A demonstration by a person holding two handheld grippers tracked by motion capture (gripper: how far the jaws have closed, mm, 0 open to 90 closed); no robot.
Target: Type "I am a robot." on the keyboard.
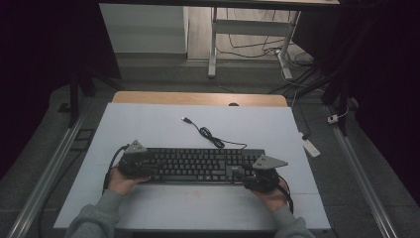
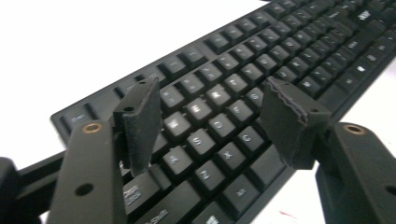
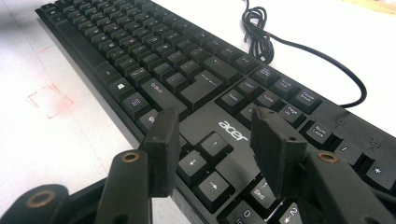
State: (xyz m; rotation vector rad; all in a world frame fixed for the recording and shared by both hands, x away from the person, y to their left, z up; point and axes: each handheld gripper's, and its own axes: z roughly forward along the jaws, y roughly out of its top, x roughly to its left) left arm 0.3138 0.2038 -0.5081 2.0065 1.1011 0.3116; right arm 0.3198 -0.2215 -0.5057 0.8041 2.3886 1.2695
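Black keyboard [image 1: 198,165] lies flat on the white table top [image 1: 163,129], long side across, between the two grippers. Branding: "acer" in white on the blank panel above the arrow keys [image 3: 233,130], just ahead of the right gripper [image 3: 212,156] and between its jaws.

Legible keycaps in the right gripper view: Enter, Insert, Home, Page Up, Pause Break, Num Lock, arrow symbols, Windows logo. In the left gripper view: Z, X, C, S, Shift, Alt. Others are too blurred to read.

Left gripper [image 2: 212,126]: jaws spread wide and released, no earlier frame to compare. Pads hang over the letter block at the keyboard's left end, nothing pinched between them. Whether the pad tips touch the keys, can't tell.

Right gripper: jaws also wide apart and released, over the arrow cluster at the keyboard's right end. Nothing gripped.

In the high view, left gripper [image 1: 134,161] and right gripper [image 1: 260,176] sit at opposite ends of the keyboard, each in a hand with a grey sleeve.

Keyboard cable [image 1: 208,133] runs off the far edge beyond the right gripper, loosely coiled, USB plug lying free on the table.

Surface: white top with a faint red square mark [image 3: 49,100] to the left of the right gripper. Wooden edge at the table's far side.

Room: dim, grey floor, a desk frame [image 1: 247,42] and loose cables beyond, a power strip [image 1: 310,146] on the floor at the right.
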